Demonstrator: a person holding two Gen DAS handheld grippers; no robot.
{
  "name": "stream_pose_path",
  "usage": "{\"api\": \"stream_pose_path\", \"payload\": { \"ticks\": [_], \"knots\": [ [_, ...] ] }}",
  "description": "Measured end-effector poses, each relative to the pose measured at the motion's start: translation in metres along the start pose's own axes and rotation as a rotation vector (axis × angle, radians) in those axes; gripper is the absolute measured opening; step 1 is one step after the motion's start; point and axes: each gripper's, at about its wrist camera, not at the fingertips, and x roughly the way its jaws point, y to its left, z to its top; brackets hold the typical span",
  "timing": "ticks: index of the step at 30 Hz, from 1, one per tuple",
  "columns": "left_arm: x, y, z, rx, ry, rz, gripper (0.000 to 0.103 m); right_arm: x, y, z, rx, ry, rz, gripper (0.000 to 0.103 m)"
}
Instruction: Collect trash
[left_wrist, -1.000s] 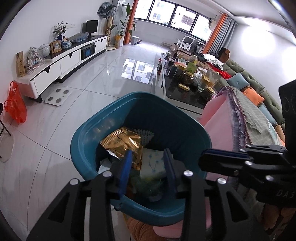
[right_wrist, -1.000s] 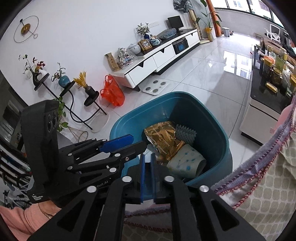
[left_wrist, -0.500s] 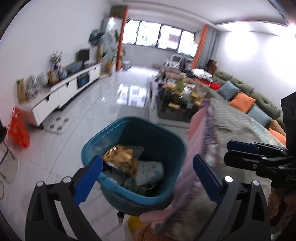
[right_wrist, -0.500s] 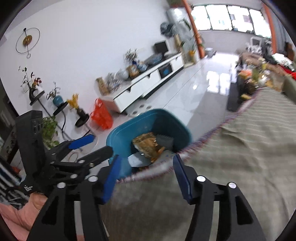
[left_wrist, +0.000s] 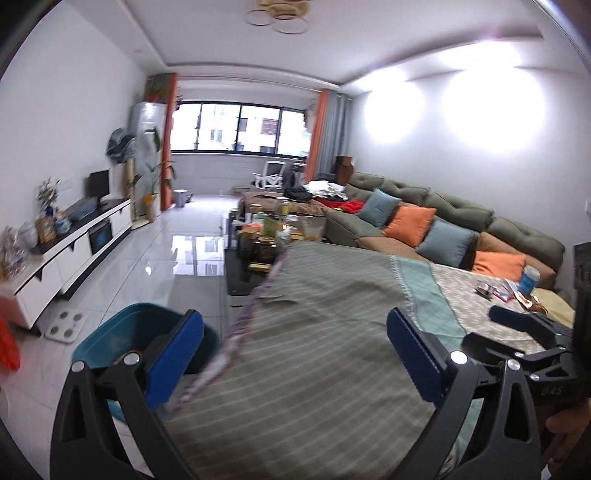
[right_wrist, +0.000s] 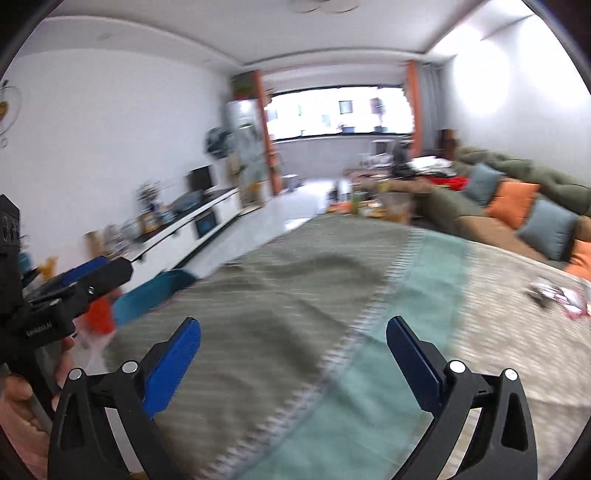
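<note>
Off to the right of the left gripper (left_wrist: 295, 350), wrappers (left_wrist: 498, 290) are lying uncollected on the covered surface (left_wrist: 332, 314); its jaws are gaping empty, the right gripper (right_wrist: 293, 354) is opening empty, and the teal bin (left_wrist: 110, 332) is sitting lower left.

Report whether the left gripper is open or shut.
Open: the left gripper has its blue pads spread wide, with only the striped cloth behind them.

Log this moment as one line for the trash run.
left gripper: open, empty | right gripper: opening, empty | bin: floor, left | wrappers: on cloth, right
</note>
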Motion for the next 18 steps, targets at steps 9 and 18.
{"api": "stream_pose_path", "payload": {
  "ticks": [9,18],
  "knots": [
    [0.016,-0.073,0.007,0.078,-0.055,-0.073,0.100,-0.049,-0.050,-0.011,0.065,-0.137,-0.257,0.100],
    [0.024,-0.110,0.006,0.115,-0.068,-0.090,0.100,-0.072,-0.077,-0.023,0.112,-0.169,-0.347,0.100]
  ]
}}
